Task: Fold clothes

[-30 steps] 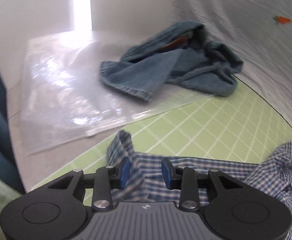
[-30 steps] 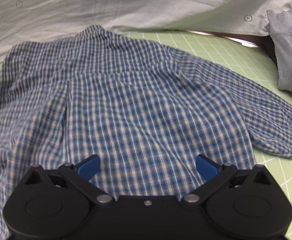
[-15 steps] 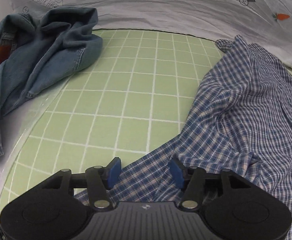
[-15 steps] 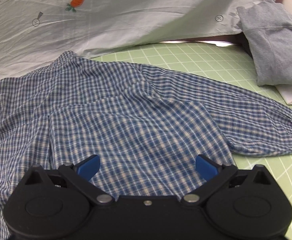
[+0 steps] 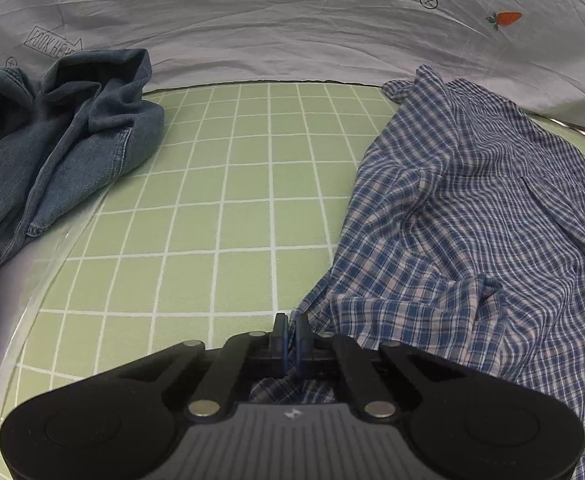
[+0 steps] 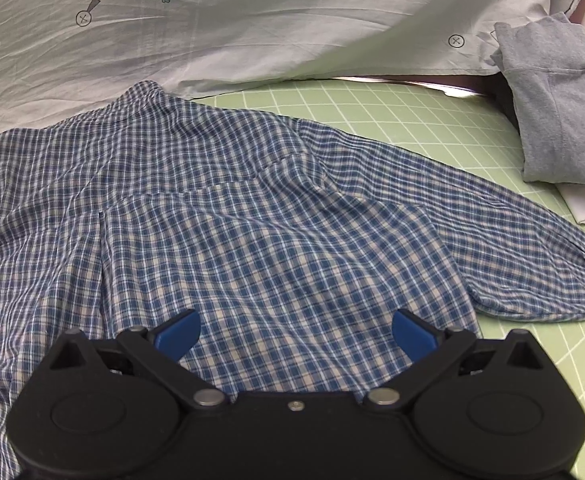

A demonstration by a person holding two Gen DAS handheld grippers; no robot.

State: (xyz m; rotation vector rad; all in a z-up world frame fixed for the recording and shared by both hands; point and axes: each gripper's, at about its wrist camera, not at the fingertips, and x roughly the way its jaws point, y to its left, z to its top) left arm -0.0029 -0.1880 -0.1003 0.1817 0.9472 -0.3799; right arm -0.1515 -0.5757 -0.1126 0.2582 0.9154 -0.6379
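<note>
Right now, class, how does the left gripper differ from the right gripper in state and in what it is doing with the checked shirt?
The left gripper is shut, its blue pads pinching an edge of the checked shirt; the right gripper is open with nothing pinched. The left works at the shirt's edge beside the bare green mat; the right hangs over the middle of the shirt. Both point down at the same garment.

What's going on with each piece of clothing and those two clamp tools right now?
Left gripper: shut on the plaid shirt's edge.
Right gripper: open, over the shirt, gripping nothing.
Plaid shirt: spread out, wrinkled, unfolded.
Denim jacket: crumpled heap, unfolded.
Grey garment: folded, on a white one.
Green grid mat: flat under the clothes.
</note>
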